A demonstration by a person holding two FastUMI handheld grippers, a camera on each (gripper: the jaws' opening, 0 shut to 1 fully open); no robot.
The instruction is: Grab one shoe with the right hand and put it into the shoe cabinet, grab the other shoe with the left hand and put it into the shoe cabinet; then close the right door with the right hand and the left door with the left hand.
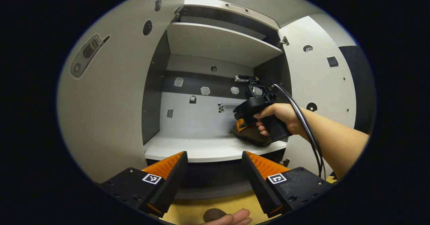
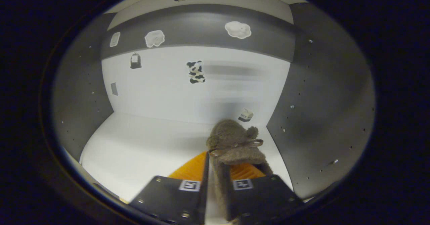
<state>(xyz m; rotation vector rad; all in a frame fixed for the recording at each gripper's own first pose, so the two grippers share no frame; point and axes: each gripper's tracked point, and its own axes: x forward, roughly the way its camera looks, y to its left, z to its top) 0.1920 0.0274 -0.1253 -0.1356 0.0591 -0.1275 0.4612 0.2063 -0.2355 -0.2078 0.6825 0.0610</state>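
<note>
The shoe cabinet stands with both doors open, the left door (image 1: pixel 111 100) and the right door (image 1: pixel 322 80) swung wide. My right gripper (image 1: pixel 242 119), held by a hand, reaches onto the white lower shelf (image 1: pixel 201 147) at its right end. In the right gripper view that gripper (image 2: pixel 223 161) is shut on a fuzzy brown shoe (image 2: pixel 231 141) with a bow, low over the shelf (image 2: pixel 141 141) near the right wall. The same shoe (image 1: pixel 250 136) appears under the hand. My left gripper (image 1: pixel 214 154) is open in front of the cabinet. Below it lies the second brown shoe (image 1: pixel 214 214), beside a hand's fingers (image 1: pixel 235 217).
An upper shelf (image 1: pixel 218 40) spans the cabinet above the lower one. A black cable (image 1: pixel 302 117) runs along the forearm (image 1: pixel 336 141) across the right side of the opening. The left half of the lower shelf is bare. Wooden floor (image 1: pixel 188 211) lies below.
</note>
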